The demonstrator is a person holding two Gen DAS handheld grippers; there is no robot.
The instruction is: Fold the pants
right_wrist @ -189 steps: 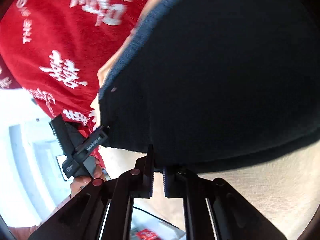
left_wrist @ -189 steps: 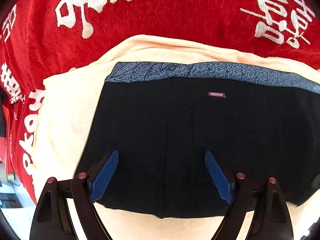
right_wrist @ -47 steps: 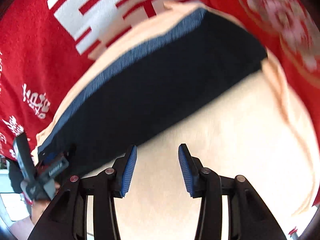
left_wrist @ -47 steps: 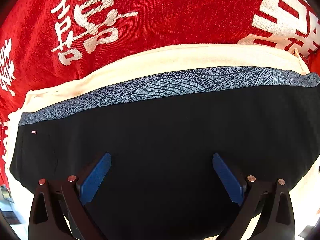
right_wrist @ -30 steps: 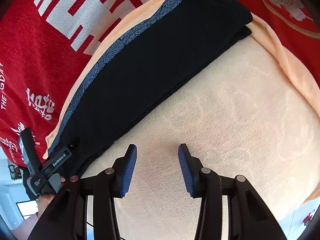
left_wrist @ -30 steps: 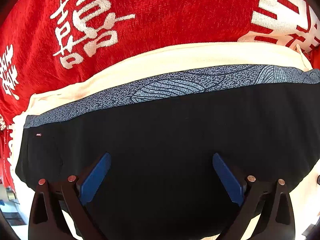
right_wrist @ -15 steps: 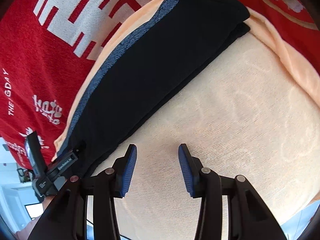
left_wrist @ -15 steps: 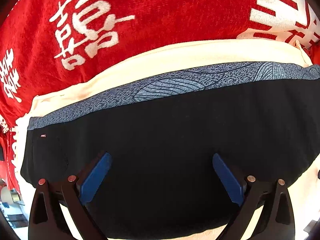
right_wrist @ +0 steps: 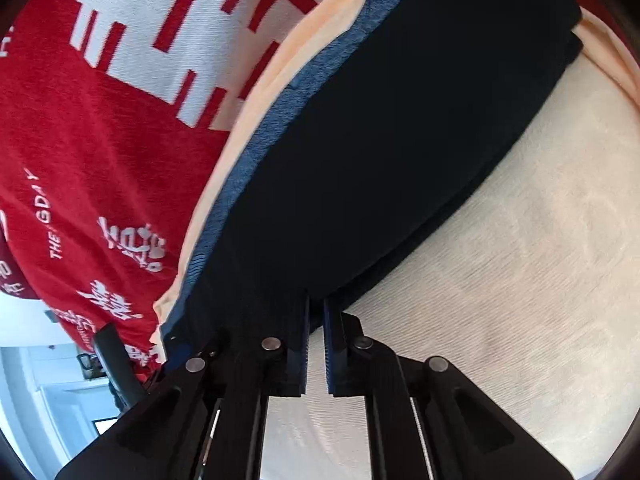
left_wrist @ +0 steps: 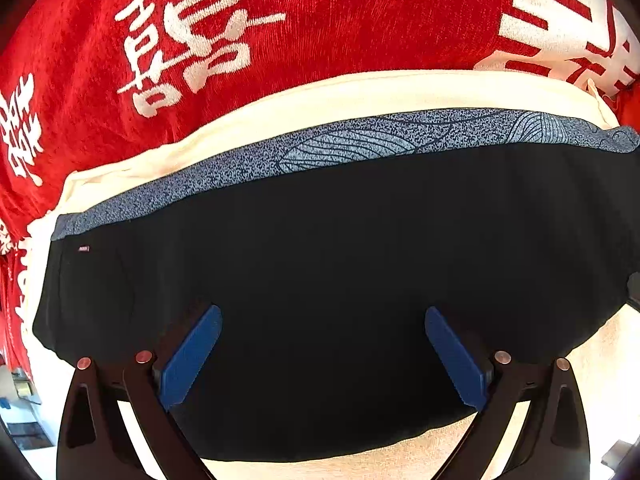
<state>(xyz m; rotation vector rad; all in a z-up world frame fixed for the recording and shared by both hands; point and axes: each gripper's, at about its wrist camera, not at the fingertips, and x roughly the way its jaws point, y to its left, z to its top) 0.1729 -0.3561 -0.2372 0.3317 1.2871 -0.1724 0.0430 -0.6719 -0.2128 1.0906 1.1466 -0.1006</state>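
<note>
Pants (left_wrist: 340,280): black, folded, lying on a cream towel (left_wrist: 360,92) over a red blanket (left_wrist: 320,12).
Waistband (left_wrist: 360,148): grey-blue, along the far edge.
Left gripper (left_wrist: 320,344): fingers wide apart above the pants.
Right gripper (right_wrist: 316,320): fingers together, pinching the near hem of the pants.
Free room: bare towel beside the hem.

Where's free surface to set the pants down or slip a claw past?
Free: the cream terry towel right of the folded black pants, out to its peach edge. Also a thin cream strip between the grey patterned waistband and the red printed cloth. Crowded: the pants' near edge, where the right claw pinches and the open left claw straddles.
</note>
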